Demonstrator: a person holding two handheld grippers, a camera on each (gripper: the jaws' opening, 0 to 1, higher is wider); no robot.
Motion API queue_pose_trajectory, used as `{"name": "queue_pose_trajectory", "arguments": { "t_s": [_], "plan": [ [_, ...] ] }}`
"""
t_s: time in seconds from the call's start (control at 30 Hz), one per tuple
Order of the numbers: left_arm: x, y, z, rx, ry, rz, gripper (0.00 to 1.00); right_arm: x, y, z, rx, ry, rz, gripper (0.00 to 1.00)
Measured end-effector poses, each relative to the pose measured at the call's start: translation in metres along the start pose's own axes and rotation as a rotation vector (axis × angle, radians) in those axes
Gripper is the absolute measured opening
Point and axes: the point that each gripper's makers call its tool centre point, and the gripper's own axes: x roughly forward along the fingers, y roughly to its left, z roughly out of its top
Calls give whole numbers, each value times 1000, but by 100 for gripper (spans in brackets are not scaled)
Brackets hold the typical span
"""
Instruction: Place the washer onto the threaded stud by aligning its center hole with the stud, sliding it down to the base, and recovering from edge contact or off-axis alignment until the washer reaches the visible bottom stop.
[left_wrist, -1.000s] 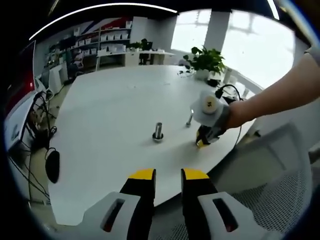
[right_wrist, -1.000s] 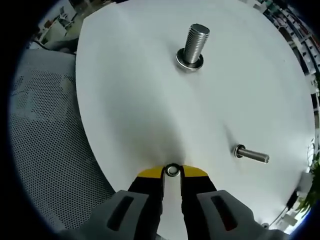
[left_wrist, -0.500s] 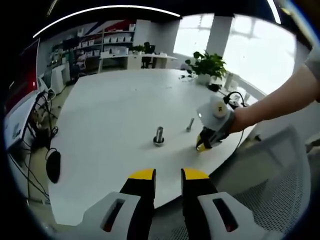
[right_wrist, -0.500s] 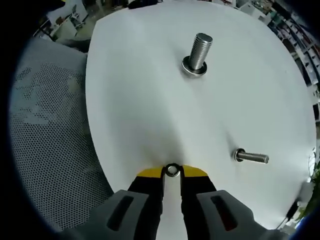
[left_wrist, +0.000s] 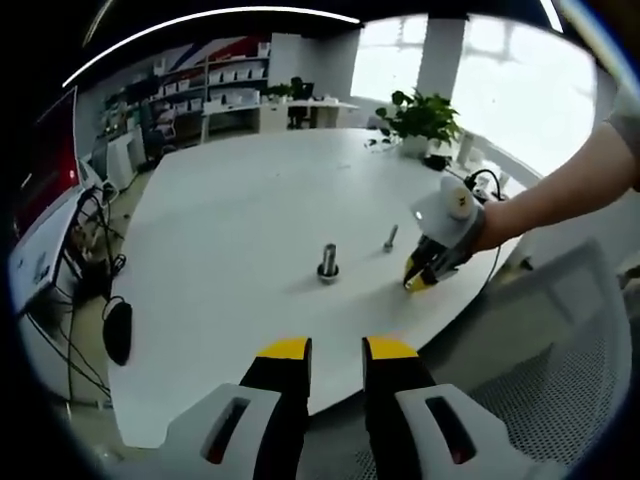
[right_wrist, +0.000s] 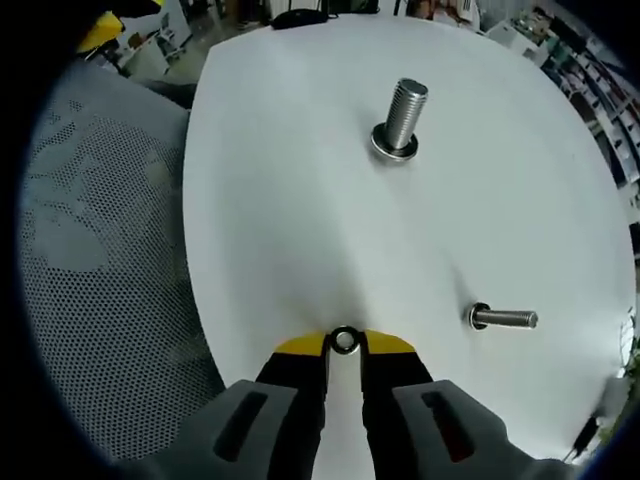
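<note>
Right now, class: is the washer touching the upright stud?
Apart. In the right gripper view, the washer sits between the right gripper's tips, with bare table before the stud.

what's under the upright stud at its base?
A flat metal ring circles the foot of the upright threaded stud on the white table. Whether it is the stud's own flange or a loose washer cannot be told; the contact beneath is covered.

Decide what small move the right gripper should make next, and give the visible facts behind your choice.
Probably carry the washer forward and up toward the top of the upright threaded stud. The right gripper is shut on the washer near the table edge, well short of the stud, which already has a ring at its base.
</note>
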Motion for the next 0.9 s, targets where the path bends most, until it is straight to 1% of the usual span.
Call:
{"name": "queue_pose_trajectory", "arguments": {
  "t_s": [0.07,0.23,0.4,0.6,0.77,0.87,0.9],
  "plan": [
    [0,0,0,-1,2,1,18,-1,1,0,-6,-15,1,13],
    [2,1,-7,20,41,15,18,1,0,1,-5,-28,8,13],
    [1,4,-7,18,41,29,18,0,-2,3,-24,-39,5,13],
    [0,6,-7,16,42,46,18,-4,-6,5,-11,-55,5,13],
    [1,8,-9,16,52,51,18,-15,-14,9,52,-100,19,13],
    [1,8,-9,23,54,53,18,-23,-26,8,89,-135,10,13],
    [1,8,-8,22,50,57,18,-25,-30,9,126,-155,14,13]
  ]
}}
